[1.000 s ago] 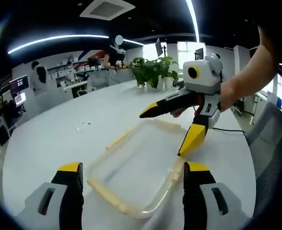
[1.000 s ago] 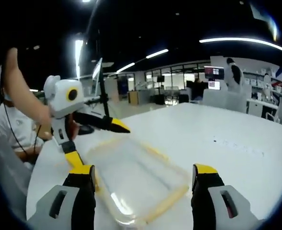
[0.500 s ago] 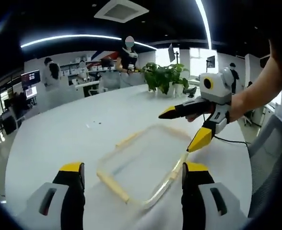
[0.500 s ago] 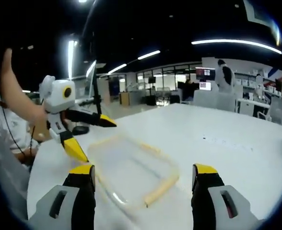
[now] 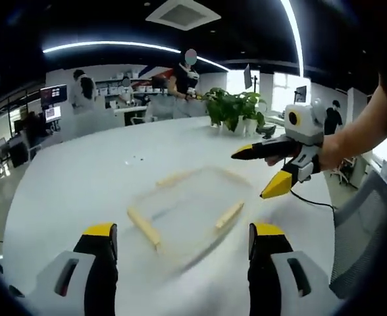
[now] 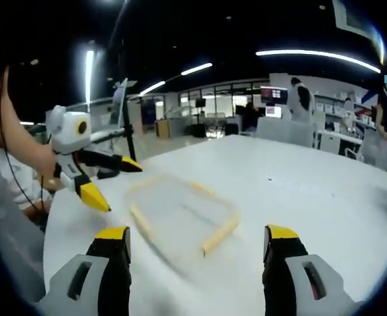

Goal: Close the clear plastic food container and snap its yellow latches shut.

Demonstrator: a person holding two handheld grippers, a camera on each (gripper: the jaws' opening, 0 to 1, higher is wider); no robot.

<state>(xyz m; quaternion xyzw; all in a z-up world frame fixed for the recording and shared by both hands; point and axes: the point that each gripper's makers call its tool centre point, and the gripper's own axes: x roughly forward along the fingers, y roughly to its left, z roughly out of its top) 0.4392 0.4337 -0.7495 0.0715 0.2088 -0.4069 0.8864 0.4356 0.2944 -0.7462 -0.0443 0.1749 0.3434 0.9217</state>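
the clear container (image 5: 183, 210) lies flat on the white table (image 5: 68, 191) with its yellow latches (image 5: 143, 228) looking down already, so with both the left gripper (image 5: 180, 245) and right gripper (image 6: 189, 247) wide and empty above it, check each latch sits flush.

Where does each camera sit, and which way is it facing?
Left gripper view: rides the left hand-held gripper, looking across the white table at the clear food container; a forearm holds the right hand-held gripper.
Right gripper view: rides the right hand-held gripper, facing the container from the opposite side; an arm holds the left one.
Shared: container, table, both open.
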